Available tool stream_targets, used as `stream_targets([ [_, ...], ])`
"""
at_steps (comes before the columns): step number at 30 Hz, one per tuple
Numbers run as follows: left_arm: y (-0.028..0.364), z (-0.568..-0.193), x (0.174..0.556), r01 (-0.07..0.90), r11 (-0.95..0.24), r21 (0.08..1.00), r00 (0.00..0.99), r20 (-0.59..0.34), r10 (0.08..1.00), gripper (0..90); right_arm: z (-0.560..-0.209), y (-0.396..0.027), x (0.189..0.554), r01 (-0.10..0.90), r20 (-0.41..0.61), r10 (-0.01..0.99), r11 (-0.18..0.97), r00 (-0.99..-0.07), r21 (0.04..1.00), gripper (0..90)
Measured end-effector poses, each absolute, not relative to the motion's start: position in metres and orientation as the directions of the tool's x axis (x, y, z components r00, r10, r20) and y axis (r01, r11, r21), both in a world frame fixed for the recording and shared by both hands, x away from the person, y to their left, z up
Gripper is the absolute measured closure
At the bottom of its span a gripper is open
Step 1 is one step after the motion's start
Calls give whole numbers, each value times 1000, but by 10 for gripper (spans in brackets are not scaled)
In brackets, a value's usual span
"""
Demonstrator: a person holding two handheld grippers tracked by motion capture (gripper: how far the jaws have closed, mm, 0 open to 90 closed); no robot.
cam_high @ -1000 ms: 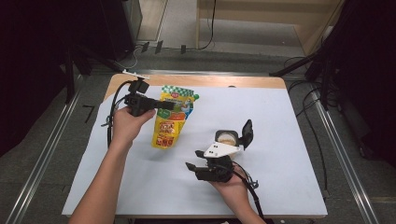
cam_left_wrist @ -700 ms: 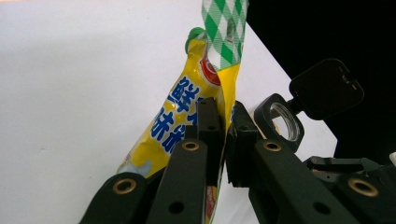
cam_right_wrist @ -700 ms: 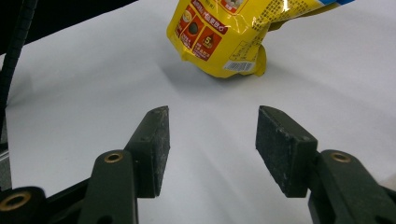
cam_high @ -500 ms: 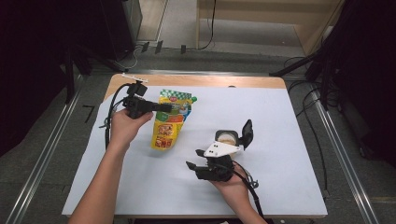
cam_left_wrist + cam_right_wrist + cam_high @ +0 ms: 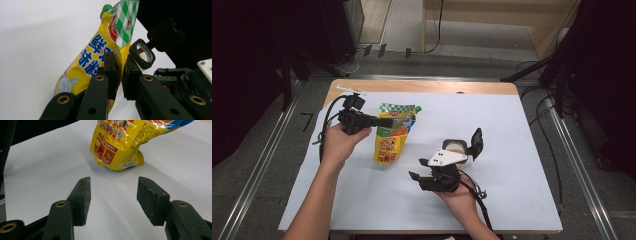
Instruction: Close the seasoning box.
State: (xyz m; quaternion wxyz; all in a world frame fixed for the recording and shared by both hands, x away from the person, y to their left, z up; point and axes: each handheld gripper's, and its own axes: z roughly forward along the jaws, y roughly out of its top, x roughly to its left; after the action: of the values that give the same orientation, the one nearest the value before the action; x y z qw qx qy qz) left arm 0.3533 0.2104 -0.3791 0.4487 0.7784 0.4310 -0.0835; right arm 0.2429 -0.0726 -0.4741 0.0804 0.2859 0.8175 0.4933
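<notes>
The desk [image 5: 512,150], under a white sheet, carries all the items. The yellow sauce pouch [image 5: 393,135] stands left of centre, tilted, green cap at the top; in my judgement it keeps up only because the left claw [image 5: 384,121] pinches its upper edge. That claw's jaws have just been easing apart, with the film still thin between the pads. The right claw [image 5: 417,179] hangs released near the front edge, jaws wide and empty. Just behind it stands a small jar [image 5: 457,148], its black flip lid [image 5: 476,142] thrown back, probably ready for filling.
</notes>
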Motion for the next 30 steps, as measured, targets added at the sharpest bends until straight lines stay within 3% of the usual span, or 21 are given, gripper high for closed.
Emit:
stream_targets([
  [26, 220, -385, 325, 728, -223, 648, 635, -515, 576, 780, -472, -64, 249, 383, 158, 523, 356, -837, 853, 460],
  [30, 219, -387, 323, 718, -234, 655, 644, -499, 580, 835, -472, -64, 249, 382, 157, 523, 356, -838, 853, 460],
])
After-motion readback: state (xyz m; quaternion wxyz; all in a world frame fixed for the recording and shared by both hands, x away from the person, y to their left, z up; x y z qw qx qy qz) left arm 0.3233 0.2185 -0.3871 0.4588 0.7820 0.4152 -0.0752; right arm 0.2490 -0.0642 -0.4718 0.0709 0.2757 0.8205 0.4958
